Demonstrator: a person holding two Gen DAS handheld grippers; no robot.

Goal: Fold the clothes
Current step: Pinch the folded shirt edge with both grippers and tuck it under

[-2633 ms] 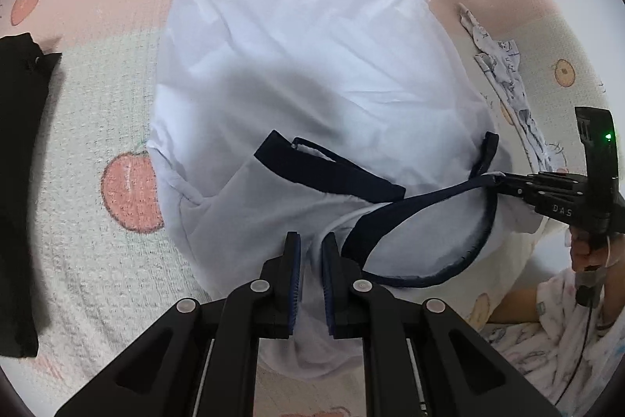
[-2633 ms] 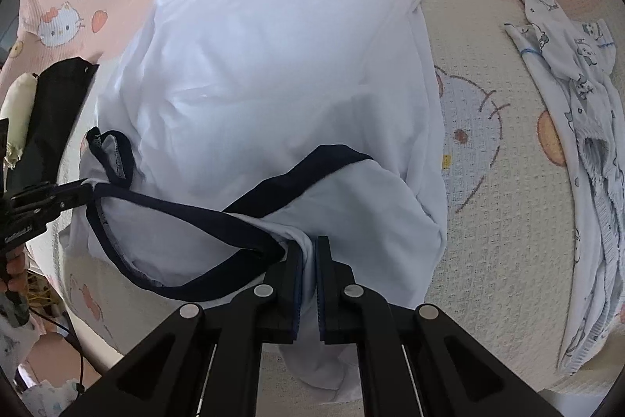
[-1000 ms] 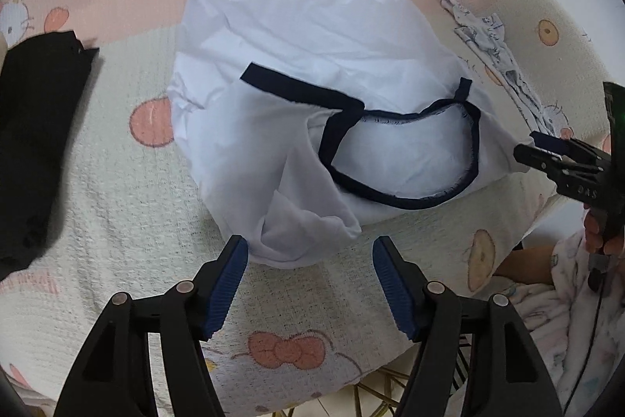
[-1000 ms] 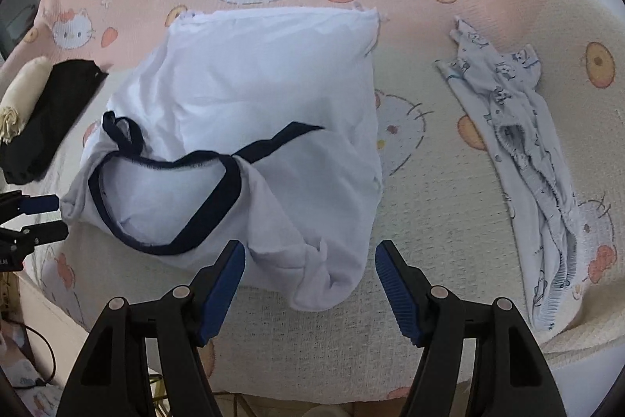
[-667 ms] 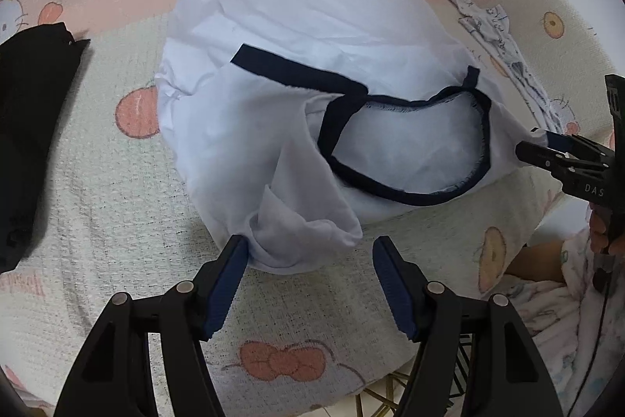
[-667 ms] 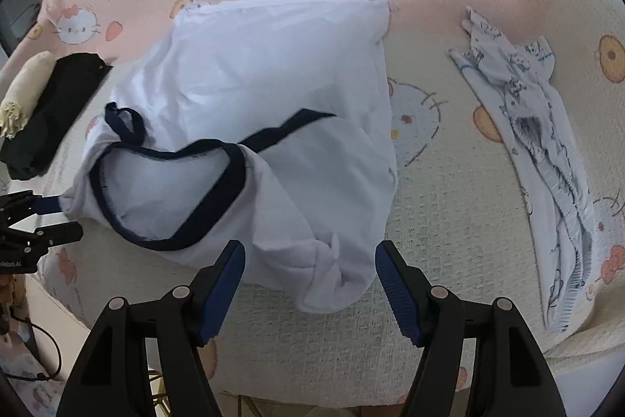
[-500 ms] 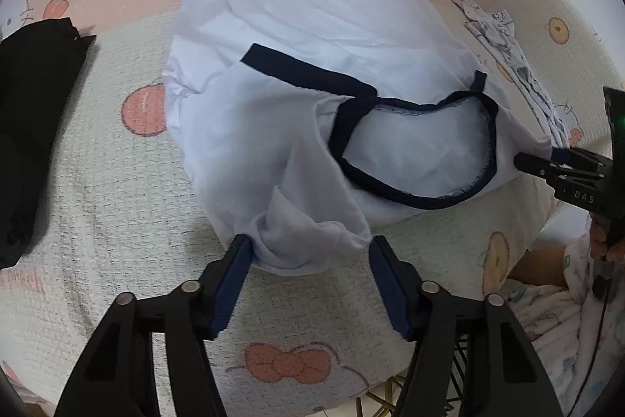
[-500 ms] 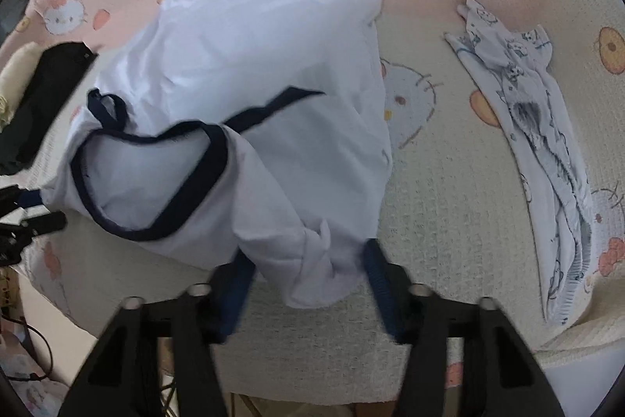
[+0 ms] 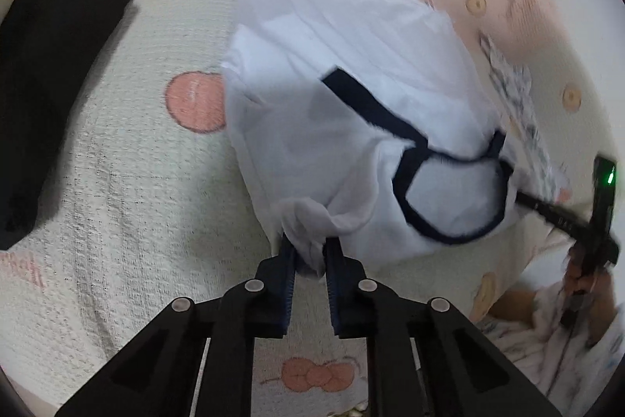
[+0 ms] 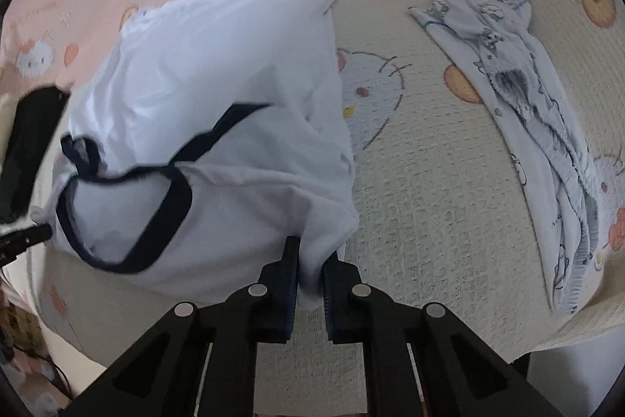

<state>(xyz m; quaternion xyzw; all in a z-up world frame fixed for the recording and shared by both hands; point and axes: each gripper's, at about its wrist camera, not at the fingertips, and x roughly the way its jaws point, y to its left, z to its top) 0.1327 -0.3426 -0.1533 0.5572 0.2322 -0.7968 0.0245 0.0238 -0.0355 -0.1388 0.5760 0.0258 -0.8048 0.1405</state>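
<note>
A white shirt [image 9: 343,73] with a dark navy neckband [image 9: 453,198] lies crumpled on the cartoon-cat blanket. My left gripper [image 9: 309,253] is closing, and its blue pads pinch a bunched fold of the shirt's near-left shoulder. In the right wrist view the same white shirt [image 10: 218,73] spreads up and to the left, its navy neckband [image 10: 156,213] facing me. My right gripper [image 10: 310,266] is closing too, with the shirt's near-right corner squeezed between its pads. Each gripper shows at the edge of the other's view, at the shirt's far side.
A black garment [image 9: 47,73] lies at the left of the blanket [image 9: 129,190]. A white patterned garment [image 10: 547,159] lies stretched out at the right. The blanket's near edge drops off just below the grippers. A person's patterned sleeve [image 9: 554,350] shows at lower right.
Both grippers went from wide open to closed on the shirt's near corners. They also came down and closer to the cloth, rolling slightly.
</note>
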